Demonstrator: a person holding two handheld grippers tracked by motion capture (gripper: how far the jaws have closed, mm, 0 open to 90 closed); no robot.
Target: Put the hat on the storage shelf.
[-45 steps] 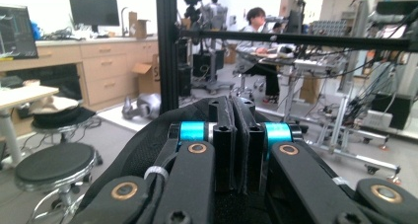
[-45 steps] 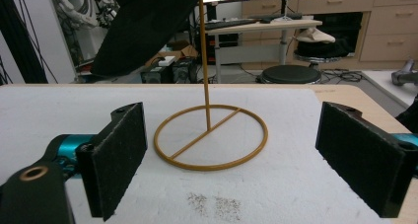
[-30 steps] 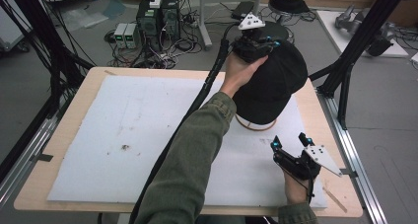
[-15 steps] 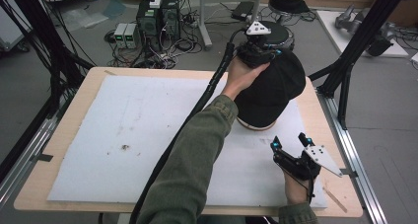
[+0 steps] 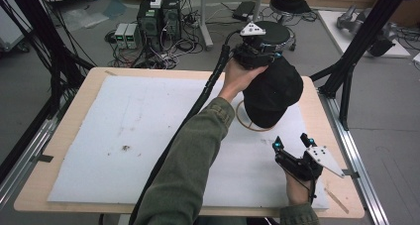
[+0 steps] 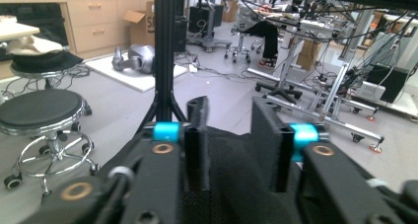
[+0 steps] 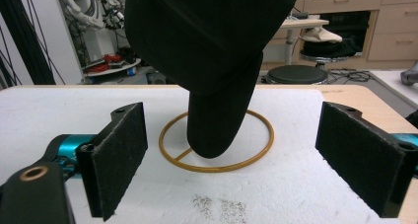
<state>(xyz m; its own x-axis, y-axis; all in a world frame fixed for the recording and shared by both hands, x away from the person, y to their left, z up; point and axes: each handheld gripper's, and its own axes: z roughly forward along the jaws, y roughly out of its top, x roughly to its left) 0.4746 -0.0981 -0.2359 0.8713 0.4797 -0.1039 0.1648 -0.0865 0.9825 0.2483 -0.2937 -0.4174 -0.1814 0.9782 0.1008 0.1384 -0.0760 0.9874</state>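
A black cap (image 5: 272, 93) hung below the left hand-held gripper (image 5: 253, 54), long axis near vertical, brim pointing down at a wooden ring (image 7: 216, 141) on the counter (image 5: 79, 101). The jaws had just been opening, cap fabric between them. The right hand-held gripper (image 5: 292, 143) rested spread and empty, its view revealing the ring's crossbar.

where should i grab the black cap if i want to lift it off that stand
Grip the black cap at its crown, from above. It hangs over a stand with a gold ring base, its brim drooping toward the table, so the top is the free, raised part. The left gripper sits there now, fabric between jaws that have just been opening.
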